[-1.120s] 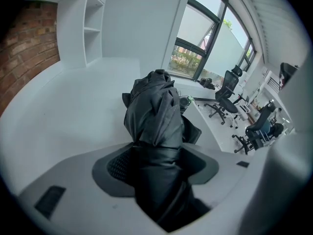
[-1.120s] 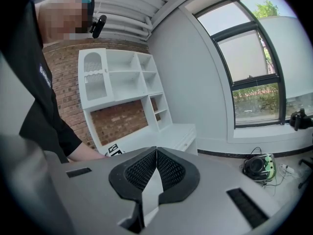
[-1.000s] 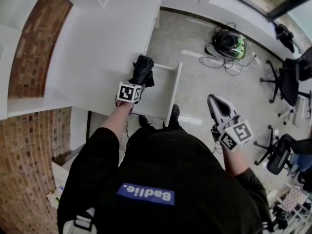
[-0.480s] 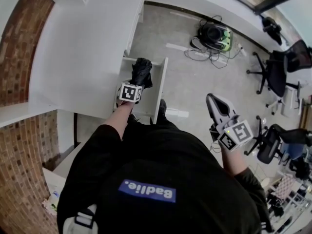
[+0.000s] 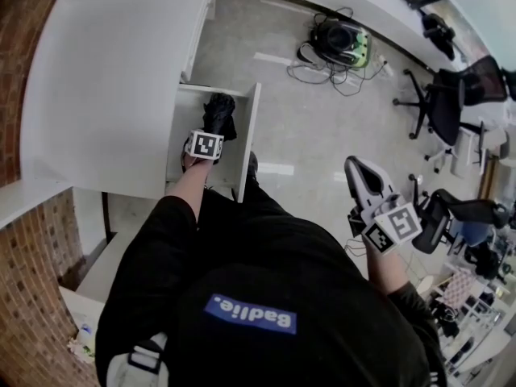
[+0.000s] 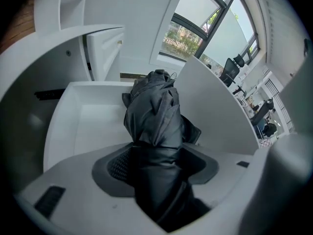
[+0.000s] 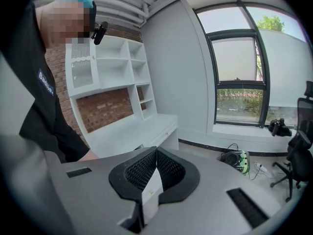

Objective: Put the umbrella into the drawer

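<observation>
my left gripper [image 5: 212, 133] is clamping the folded black umbrella [image 6: 156, 116] in the mouth of the open drawer [image 5: 248, 139], my right gripper [image 7: 155, 152] hanging closed and empty, with setting it down and letting go likely coming next.

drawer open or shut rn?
Open. The drawer juts out from the white desk, its inside showing below the folded umbrella.

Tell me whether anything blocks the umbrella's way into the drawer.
Nothing visible does. The left gripper holds the umbrella over the open drawer, and the part of the drawer's floor that shows is bare.
</observation>
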Demonstrator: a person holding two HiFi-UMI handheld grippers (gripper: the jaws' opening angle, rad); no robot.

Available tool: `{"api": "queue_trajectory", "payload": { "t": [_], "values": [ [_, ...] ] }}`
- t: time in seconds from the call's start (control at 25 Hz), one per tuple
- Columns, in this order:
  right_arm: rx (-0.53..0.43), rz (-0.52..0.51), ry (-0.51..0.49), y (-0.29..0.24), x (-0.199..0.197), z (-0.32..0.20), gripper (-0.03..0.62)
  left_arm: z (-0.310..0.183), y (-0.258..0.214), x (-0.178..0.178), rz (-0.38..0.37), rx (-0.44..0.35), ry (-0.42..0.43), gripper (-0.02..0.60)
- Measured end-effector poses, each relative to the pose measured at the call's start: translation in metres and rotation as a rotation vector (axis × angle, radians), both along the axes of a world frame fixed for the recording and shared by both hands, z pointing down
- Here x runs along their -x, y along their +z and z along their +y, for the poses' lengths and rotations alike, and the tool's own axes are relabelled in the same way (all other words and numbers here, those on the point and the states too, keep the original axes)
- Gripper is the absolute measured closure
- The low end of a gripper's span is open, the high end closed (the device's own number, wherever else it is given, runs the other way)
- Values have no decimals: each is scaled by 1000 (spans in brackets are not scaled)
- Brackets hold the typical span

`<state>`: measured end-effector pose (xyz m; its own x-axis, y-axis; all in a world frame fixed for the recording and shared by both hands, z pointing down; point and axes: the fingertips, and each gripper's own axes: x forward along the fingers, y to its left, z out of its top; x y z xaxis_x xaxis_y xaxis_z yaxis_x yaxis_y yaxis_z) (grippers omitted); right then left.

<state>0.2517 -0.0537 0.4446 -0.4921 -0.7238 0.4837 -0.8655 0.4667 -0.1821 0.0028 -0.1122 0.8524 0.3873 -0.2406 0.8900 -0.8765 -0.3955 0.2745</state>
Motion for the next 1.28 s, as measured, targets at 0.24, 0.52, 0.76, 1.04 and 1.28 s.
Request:
{"api": "queue_trajectory", "payload": {
  "t": [0.24, 0.52, 0.76, 1.04, 1.28],
  "values": [
    [23, 25, 27, 4, -18, -1, 564, 7, 37, 2, -72, 50, 22, 318],
    [36, 35, 39, 10, -32, -8, 564, 11, 58, 2, -101, 76, 44, 316],
    [62, 21, 9, 22, -22, -7, 564, 22, 75, 1, -126, 133, 61, 311],
    [60, 8, -17, 24, -10, -7, 563, 27, 73, 4, -147, 175, 73, 271],
    [22, -24, -35, 17, 5, -12, 563, 20, 28, 2, -66, 104, 23, 232]
  ]
}}
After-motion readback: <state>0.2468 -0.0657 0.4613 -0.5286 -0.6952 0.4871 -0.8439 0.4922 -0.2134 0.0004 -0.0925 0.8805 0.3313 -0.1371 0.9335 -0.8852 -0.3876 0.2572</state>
